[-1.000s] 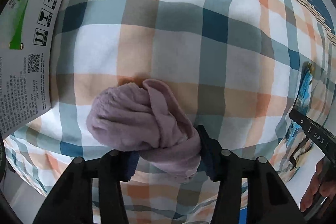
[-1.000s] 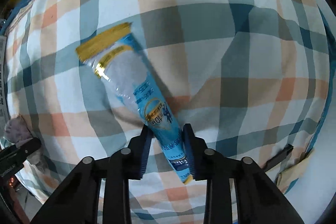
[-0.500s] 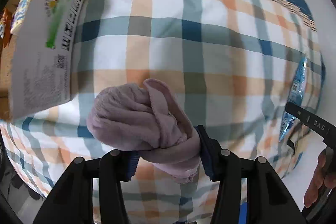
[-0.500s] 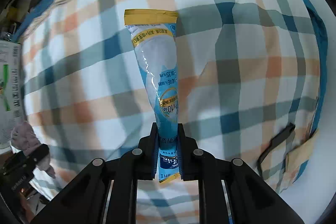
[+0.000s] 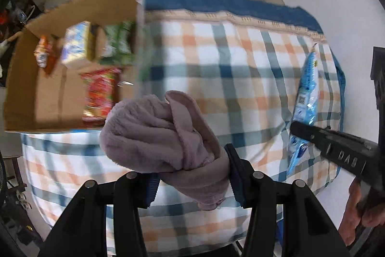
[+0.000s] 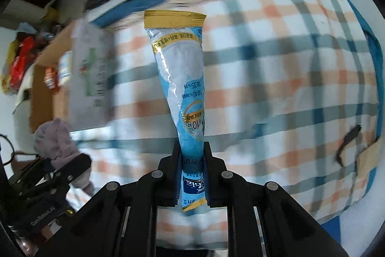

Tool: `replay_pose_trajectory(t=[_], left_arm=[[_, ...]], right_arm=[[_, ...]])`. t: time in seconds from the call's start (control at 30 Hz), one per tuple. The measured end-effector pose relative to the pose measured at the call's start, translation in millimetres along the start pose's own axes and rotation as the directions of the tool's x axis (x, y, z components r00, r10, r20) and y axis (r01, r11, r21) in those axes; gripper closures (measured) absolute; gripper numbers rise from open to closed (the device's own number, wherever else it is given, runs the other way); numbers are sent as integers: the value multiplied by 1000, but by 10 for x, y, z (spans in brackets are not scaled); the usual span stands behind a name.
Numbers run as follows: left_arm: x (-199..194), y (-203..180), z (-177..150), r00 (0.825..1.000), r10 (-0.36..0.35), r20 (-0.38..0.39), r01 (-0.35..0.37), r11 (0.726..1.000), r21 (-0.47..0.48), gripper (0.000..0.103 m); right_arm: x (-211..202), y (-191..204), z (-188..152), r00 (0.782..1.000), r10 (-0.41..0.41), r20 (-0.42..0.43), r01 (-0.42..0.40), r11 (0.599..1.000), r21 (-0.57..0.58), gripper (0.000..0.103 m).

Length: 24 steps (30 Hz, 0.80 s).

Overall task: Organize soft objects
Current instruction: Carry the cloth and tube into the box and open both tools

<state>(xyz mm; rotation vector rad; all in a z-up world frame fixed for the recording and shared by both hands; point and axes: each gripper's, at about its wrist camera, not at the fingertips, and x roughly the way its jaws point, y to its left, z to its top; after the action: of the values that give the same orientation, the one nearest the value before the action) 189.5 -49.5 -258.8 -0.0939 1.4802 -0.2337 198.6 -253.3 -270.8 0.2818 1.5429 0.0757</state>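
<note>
The left gripper is clamped on a fluffy mauve cloth that bulges ahead of its fingers; a loose fold could snag the rim of the cardboard box ahead to its left. The right gripper pinches a slick blue packet near its lower end only, so the long crinkly film might slide out. Below both lies a checked blanket.

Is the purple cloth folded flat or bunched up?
Bunched up: the purple cloth bulges in loose rolls between the left gripper jaws.

Black claws, silver screws, blue pads
</note>
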Motion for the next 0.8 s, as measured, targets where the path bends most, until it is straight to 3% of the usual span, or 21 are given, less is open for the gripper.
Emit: replay_pose_trajectory(t=[0.2,0.4,0.57,0.8], left_arm=[[-442,750,71,997,46,62,-44,999,-29,56],[-730,1743,193,993,80,83,-69,989,-127,56],[-575,2341,334,996,89,27,-82,979,-186,56],[-190,2960,565,995,66,-75,-83,964,-251,56]], right_arm=[[-182,1083,-42,997,74,23,-71,992,-104,87],[-151,2121,89,993,120,9,-117,976,-186,87],[76,2847,242,995,100,-14,-100,965,-243,87],[665,3388,454,996,36,-87,-58,961,-272,87]])
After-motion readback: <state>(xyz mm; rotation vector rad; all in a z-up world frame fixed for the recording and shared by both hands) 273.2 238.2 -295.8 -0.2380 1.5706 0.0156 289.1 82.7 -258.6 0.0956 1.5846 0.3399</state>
